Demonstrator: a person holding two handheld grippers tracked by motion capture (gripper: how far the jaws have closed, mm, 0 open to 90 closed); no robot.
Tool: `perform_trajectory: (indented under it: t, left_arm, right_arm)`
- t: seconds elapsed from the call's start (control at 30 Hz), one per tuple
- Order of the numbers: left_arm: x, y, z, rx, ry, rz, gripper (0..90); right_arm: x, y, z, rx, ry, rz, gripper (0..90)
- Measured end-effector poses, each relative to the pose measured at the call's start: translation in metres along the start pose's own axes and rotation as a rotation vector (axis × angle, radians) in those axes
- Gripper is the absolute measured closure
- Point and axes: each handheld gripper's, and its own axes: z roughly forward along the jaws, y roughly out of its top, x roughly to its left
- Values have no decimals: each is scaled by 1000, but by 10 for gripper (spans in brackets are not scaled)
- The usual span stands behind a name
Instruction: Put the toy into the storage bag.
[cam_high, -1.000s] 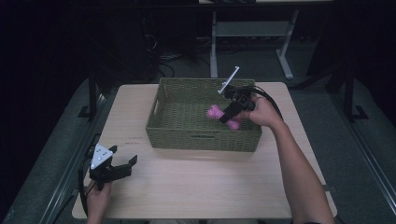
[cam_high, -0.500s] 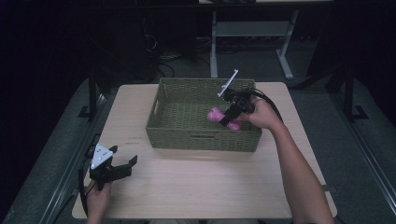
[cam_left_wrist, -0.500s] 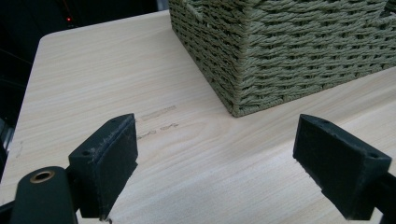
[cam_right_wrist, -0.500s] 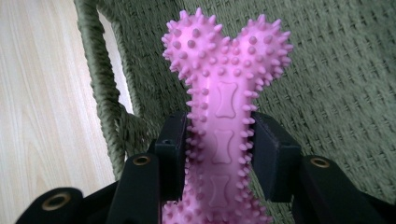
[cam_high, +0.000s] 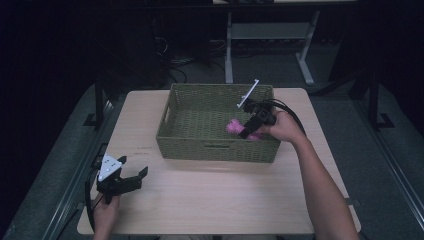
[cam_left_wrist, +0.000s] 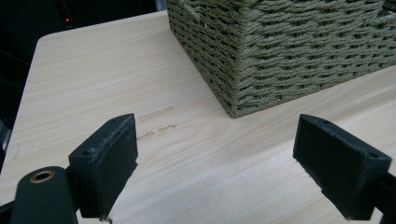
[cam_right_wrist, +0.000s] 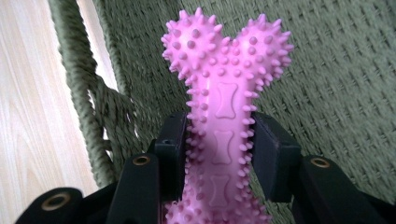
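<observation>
Mostly knobbly pink rubber bone (cam_right_wrist: 223, 121); woven basket (cam_high: 190, 145)

The left hand (cam_high: 104, 214) sits low at the near left corner of the desk, holding the black two-jaw left gripper (cam_high: 136, 178) level with its jaws spread wide. The right forearm (cam_high: 320, 185) stretches forward from the near right edge, and the black right gripper (cam_high: 245, 131) tilts downward, jaws clamped tight.

On the one wooden table (cam_high: 210, 200) there stand one green woven basket (cam_high: 200, 145), one pink spiked bone toy (cam_right_wrist: 222, 126) and two black handheld grippers, the left gripper (cam_high: 131, 181) and the right gripper (cam_high: 246, 131).
</observation>
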Motion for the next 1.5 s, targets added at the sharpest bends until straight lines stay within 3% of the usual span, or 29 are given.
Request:
perform_trajectory:
  t: [1.03, 1.17, 1.5]
  left_arm:
    - [0, 0, 1, 1, 3, 5, 133]
    - [1, 0, 0, 0, 2, 2, 133]
    - [1, 0, 0, 2, 3, 3, 133]
  right_arm:
    - [1, 4, 7, 1, 20, 5, 560]
    - [0, 5, 8, -20, 45, 15, 543]
    - [1, 3, 4, -35, 36, 17, 514]
